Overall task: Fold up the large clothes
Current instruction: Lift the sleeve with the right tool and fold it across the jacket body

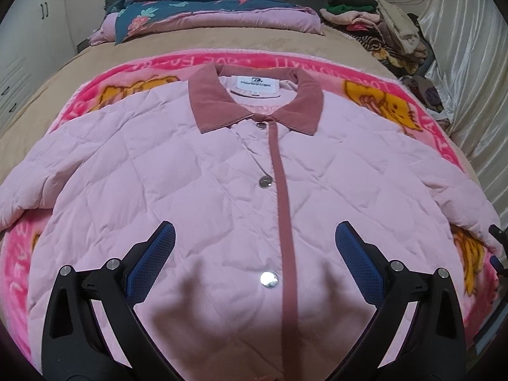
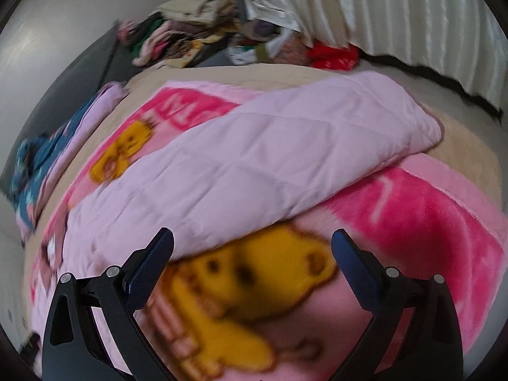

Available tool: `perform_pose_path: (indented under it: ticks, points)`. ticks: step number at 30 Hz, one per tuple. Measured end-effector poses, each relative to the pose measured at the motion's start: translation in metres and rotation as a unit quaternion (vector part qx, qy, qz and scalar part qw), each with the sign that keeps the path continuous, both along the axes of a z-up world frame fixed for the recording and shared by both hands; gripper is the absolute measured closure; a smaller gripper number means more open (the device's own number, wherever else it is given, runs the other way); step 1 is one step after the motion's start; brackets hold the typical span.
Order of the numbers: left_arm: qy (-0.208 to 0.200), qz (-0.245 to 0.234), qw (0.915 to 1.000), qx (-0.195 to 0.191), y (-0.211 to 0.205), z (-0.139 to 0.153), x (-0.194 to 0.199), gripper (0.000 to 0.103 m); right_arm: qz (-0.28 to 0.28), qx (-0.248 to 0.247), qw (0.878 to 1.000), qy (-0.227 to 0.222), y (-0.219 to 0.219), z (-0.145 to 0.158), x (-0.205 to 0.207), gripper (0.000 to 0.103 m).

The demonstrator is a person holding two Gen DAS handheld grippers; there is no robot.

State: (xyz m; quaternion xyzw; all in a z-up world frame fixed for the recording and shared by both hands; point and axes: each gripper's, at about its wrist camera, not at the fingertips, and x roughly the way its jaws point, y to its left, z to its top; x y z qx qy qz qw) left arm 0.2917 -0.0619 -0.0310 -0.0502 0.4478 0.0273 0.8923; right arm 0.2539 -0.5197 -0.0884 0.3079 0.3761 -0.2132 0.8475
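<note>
At the far left of the left wrist view a folded quilt [image 1: 177,16], dark blue with a strawberry print over plain pink, lies at the head of the bed [image 1: 222,47], whose cover is smooth tan cloth; nearer, a fleecy hot-pink blanket [image 1: 79,101] with yellow cartoon bears is spread flat; on it the jacket [image 1: 206,174] lies front up and buttoned, pale pink, puffy, quilted in diamonds, with a ribbed dusty-rose collar [image 1: 254,101], a rose placket strip and round silver snaps [image 1: 269,279]; the left gripper [image 1: 254,241] hovers above its lower front, black arms spread wide, blue mesh-textured pads holding nothing; to the right a jumbled clothes pile [image 1: 365,9] sits beside a glossy pleated curtain [image 1: 470,79].

The right wrist view is blurred; the jacket's sleeve [image 2: 270,158] runs diagonally across the blanket [image 2: 428,228]; the right gripper [image 2: 252,241] hangs over a yellow bear, fingers parted and empty.
</note>
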Motion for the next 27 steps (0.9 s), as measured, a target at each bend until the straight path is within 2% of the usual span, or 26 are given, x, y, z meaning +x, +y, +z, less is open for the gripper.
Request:
perform_pose_path:
  ticks: [7, 9, 14, 17, 18, 19, 22, 24, 27]
  points:
    - [0.018, 0.016, 0.9997, -0.009, 0.016, -0.012, 0.018, 0.008, -0.090, 0.061, 0.994, -0.006, -0.063, -0.026, 0.009, 0.004]
    - [0.019, 0.023, 0.9995, -0.011, 0.021, -0.012, 0.021, 0.008, -0.116, 0.080, 0.990, -0.019, -0.080, -0.033, 0.011, 0.004]
    - [0.013, 0.029, 0.9994, -0.012, 0.027, -0.009, 0.023, 0.008, -0.156, 0.089, 0.982, -0.055, -0.106, -0.035, 0.012, 0.005]
    - [0.014, 0.029, 0.9991, -0.027, 0.033, -0.008, 0.022, 0.008, -0.177, 0.099, 0.976, -0.075, -0.119, -0.038, 0.005, 0.018]
    - [0.014, 0.028, 0.9991, -0.030, 0.034, -0.007, 0.021, 0.008, -0.181, 0.098, 0.975, -0.079, -0.123, -0.038, 0.003, 0.031]
    - [0.014, 0.028, 0.9990, -0.032, 0.035, -0.007, 0.021, 0.008, -0.179, 0.095, 0.975, -0.085, -0.126, -0.038, 0.002, 0.052]
    - [0.016, 0.023, 0.9986, -0.045, 0.039, -0.003, 0.020, 0.008, -0.154, 0.091, 0.978, -0.104, -0.130, -0.030, 0.005, 0.069]
    - [0.014, 0.013, 0.9983, -0.055, 0.042, 0.002, 0.020, 0.008, -0.133, 0.065, 0.981, -0.122, -0.122, -0.012, 0.006, 0.075]
    - [0.007, 0.013, 0.9985, -0.054, 0.044, 0.011, 0.020, 0.008, -0.098, 0.039, 0.983, -0.152, -0.107, 0.015, 0.010, 0.079]
